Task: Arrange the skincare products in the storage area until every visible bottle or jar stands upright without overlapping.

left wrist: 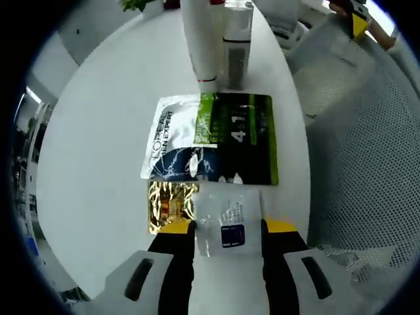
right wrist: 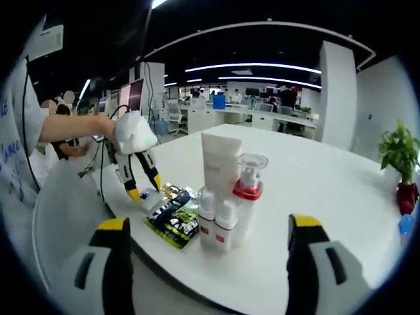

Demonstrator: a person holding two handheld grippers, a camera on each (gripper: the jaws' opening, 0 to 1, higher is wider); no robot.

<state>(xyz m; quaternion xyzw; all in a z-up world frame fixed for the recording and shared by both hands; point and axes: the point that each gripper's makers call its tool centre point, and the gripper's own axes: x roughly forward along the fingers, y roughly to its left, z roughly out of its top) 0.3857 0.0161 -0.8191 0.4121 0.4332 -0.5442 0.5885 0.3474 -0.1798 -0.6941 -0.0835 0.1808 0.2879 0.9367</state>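
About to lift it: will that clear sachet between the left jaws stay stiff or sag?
The clear sachet looks thin and flat, so it will probably flop. Its glossy film may slip in the left gripper. It lies beside the gold sachet, so dragging could nudge that.

White tube [right wrist: 220, 162], pump bottles [right wrist: 247, 190] upright; sachets [left wrist: 211, 138] flat beside.

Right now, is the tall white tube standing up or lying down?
Standing up. The white tube rises straight from the table beside the pump bottle, taller than it, while the sachets lie flat nearby.
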